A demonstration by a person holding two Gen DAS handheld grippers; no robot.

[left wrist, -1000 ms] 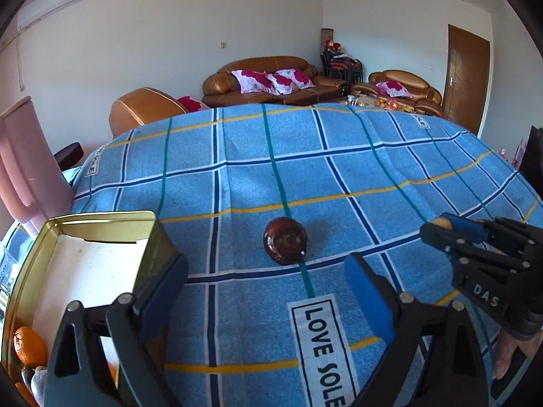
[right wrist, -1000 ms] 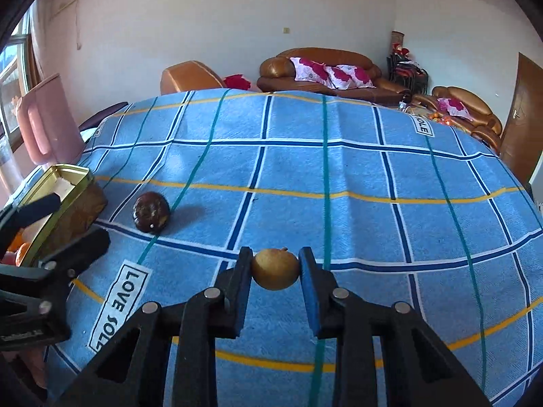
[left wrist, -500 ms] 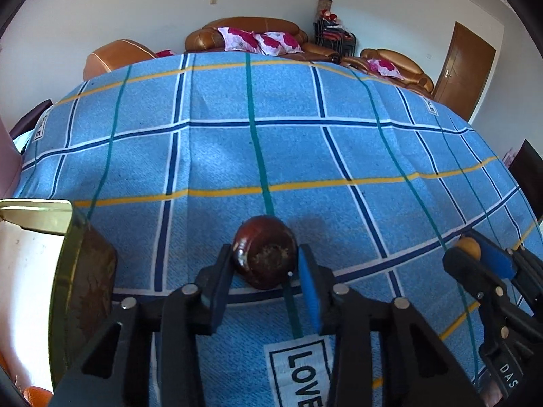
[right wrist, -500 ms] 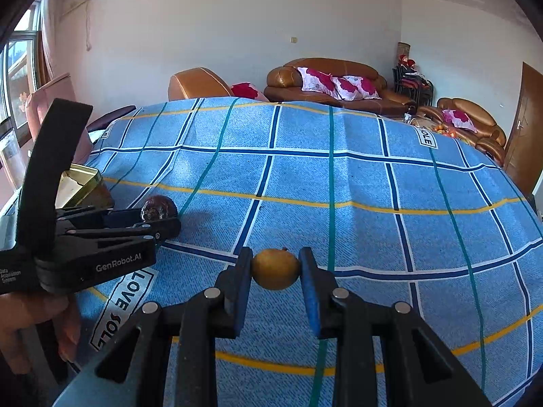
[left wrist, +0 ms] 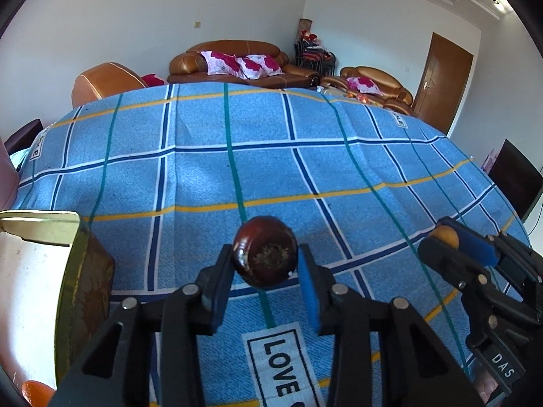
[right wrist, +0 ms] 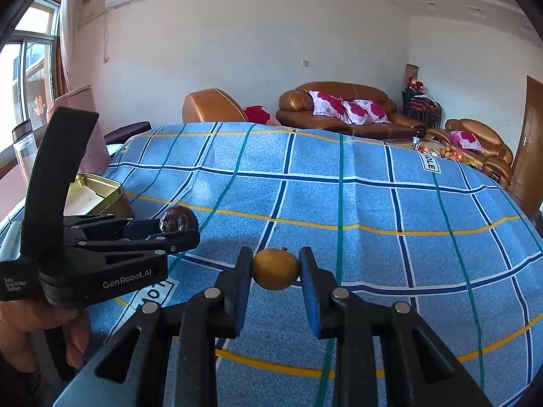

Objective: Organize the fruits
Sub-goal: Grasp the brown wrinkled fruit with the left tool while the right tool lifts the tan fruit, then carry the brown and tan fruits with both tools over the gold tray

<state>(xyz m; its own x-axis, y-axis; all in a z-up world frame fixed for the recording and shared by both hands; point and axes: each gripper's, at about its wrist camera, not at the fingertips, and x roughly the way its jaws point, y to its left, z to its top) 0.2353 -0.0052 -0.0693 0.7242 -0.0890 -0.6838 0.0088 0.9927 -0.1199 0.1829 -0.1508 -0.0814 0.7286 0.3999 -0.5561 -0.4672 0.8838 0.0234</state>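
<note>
My left gripper [left wrist: 264, 264] is shut on a dark red round fruit [left wrist: 265, 251], held just above the blue checked cloth [left wrist: 237, 156]. The same fruit [right wrist: 179, 218] shows between the left gripper's fingers [right wrist: 159, 232] at the left of the right wrist view. My right gripper [right wrist: 275, 269] is shut on a small yellow-brown fruit [right wrist: 275, 269], lifted over the cloth [right wrist: 339, 203]; in the left wrist view that fruit [left wrist: 445, 234] sits in the right gripper [left wrist: 451, 240] at the right edge. A gold tin [left wrist: 68, 271] stands open at the left, an orange fruit [left wrist: 35, 391] in its near corner.
The tin [right wrist: 98, 196] sits near the cloth's left edge, beside a pink chair [right wrist: 85, 129]. Brown sofas [right wrist: 342, 108] stand beyond the far edge of the cloth. A hand [right wrist: 40, 332] holds the left gripper's handle.
The left gripper closed on the dark red fruit and lifted it a little off the cloth. The right gripper kept its hold on the yellow-brown fruit and rose slightly.
</note>
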